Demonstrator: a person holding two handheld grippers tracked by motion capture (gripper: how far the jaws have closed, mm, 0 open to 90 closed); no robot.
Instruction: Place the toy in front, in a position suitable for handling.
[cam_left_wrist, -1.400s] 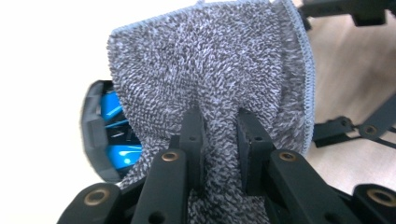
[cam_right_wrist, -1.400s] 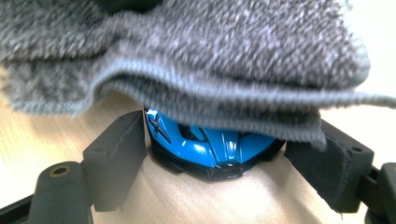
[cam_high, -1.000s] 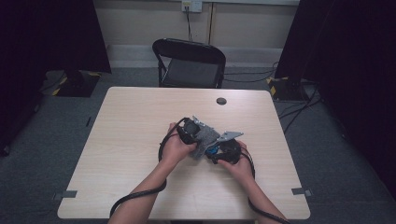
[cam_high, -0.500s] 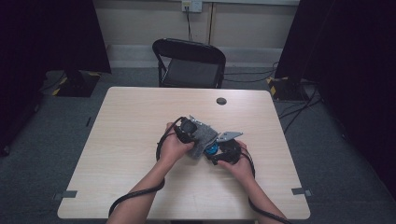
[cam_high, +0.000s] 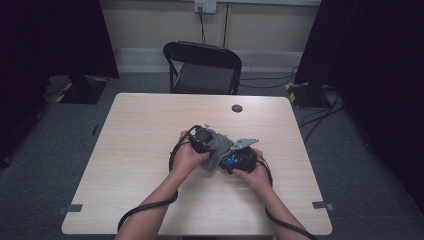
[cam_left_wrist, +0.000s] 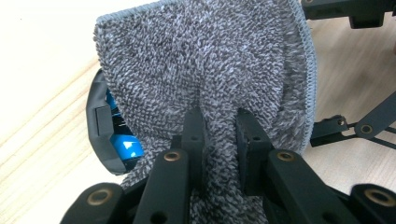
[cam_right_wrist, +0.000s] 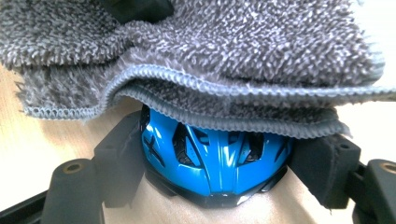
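Observation:
A grey terry cloth (cam_left_wrist: 205, 56) hangs draped over a small blue helmet (cam_right_wrist: 215, 163) with black vents, at the middle of the table. My left gripper (cam_left_wrist: 219, 119) is shut on a bunched fold of the cloth. The right gripper (cam_right_wrist: 219, 140) has the helmet between its pads, one pressing on each side; its jaws have just been closing on it. From above, the left gripper (cam_high: 206, 139) and right gripper (cam_high: 234, 161) meet tip to tip, with the cloth (cam_high: 218, 150) between both hands and a sliver of the helmet (cam_high: 228, 161) showing under it.
The pale wooden table (cam_high: 130, 150) carries a small black round disc (cam_high: 237, 108) near its far edge. A black folding chair (cam_high: 202, 67) stands behind the table. Black cables trail from both grippers toward the near edge.

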